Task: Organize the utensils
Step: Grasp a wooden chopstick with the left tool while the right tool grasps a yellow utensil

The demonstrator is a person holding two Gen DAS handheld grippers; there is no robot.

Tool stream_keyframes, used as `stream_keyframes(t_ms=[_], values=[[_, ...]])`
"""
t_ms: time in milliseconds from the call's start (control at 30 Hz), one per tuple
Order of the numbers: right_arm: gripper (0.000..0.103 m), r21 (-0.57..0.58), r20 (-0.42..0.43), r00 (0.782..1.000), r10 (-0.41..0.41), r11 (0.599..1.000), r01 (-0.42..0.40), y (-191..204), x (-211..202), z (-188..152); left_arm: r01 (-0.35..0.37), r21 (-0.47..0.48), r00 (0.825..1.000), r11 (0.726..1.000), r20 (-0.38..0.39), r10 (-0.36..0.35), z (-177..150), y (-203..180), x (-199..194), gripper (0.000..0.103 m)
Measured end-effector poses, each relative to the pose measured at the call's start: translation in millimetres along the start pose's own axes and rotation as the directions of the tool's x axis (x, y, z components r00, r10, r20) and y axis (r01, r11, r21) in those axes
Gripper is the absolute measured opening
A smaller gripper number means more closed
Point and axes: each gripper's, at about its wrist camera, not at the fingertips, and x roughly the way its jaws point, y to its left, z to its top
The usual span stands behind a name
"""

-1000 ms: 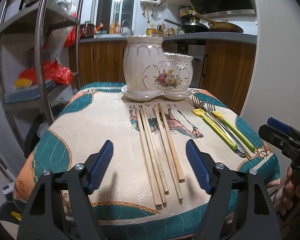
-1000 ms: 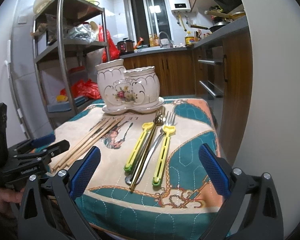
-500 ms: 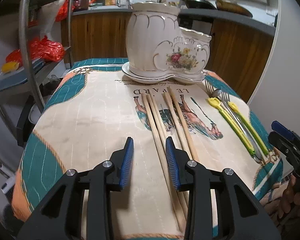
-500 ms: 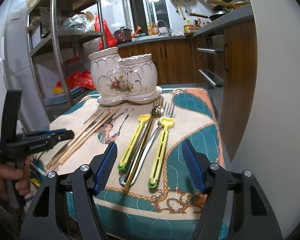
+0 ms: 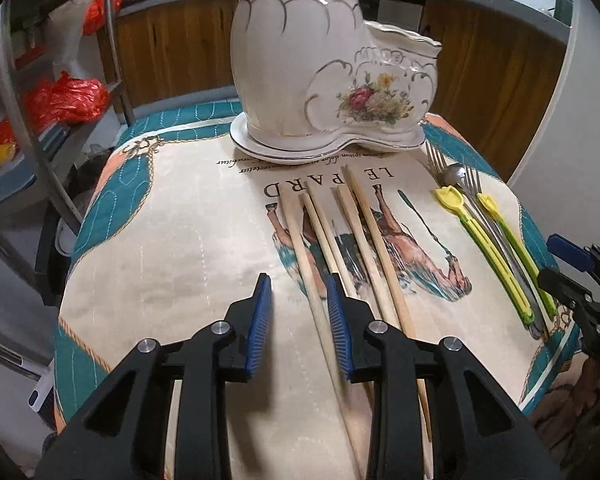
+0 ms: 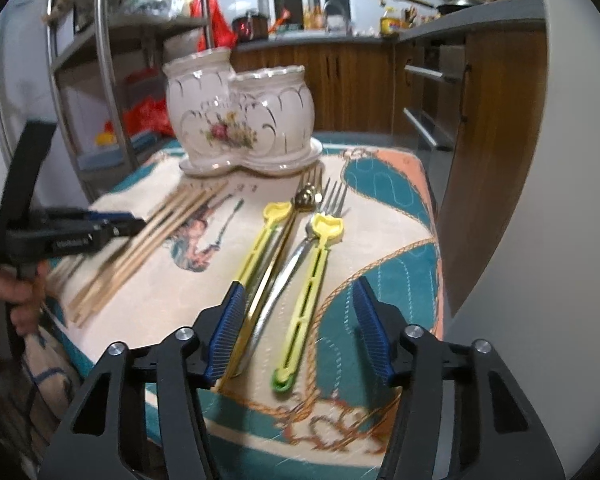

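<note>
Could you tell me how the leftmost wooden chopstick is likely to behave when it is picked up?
The leftmost wooden chopstick looks thin, straight and rigid, so it is probably stiff and light. Its slim, seemingly rounded shaft lies flat on the quilted tablecloth, so it may roll or slip aside as the left gripper is closing around it.

Chopsticks (image 5: 340, 240) lie left of forks (image 5: 496, 240), before holder (image 5: 324, 68).
</note>
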Motion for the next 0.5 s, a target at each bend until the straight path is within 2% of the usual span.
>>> stream_keyframes(t_ms=[167,267,400,500], values=[[0.044,-0.029,-0.108,0.994,0.007,1.0,-0.01,-8.2,20.8,15.0,-0.007,0.004,0.999,1.0,-0.033,0.007,7.8,11.9,3.0,0.018],[0.038,-0.042,-0.172,0.985,0.005,0.999,-0.012,-10.3,35.3,20.7,-0.002,0.0,0.999,1.0,-0.046,0.002,9.0,19.6,2.5,0.015],[0.032,-0.069,-0.215,0.977,-0.004,0.998,-0.011,-10.4,42.3,28.8,-0.001,0.023,0.997,1.0,-0.071,0.003,10.7,22.7,1.9,0.015],[0.032,-0.094,-0.274,0.962,-0.006,0.995,-0.02,-10.7,47.4,36.7,0.01,0.06,0.993,0.998,-0.115,-0.003,17.1,24.1,5.2,0.015]])
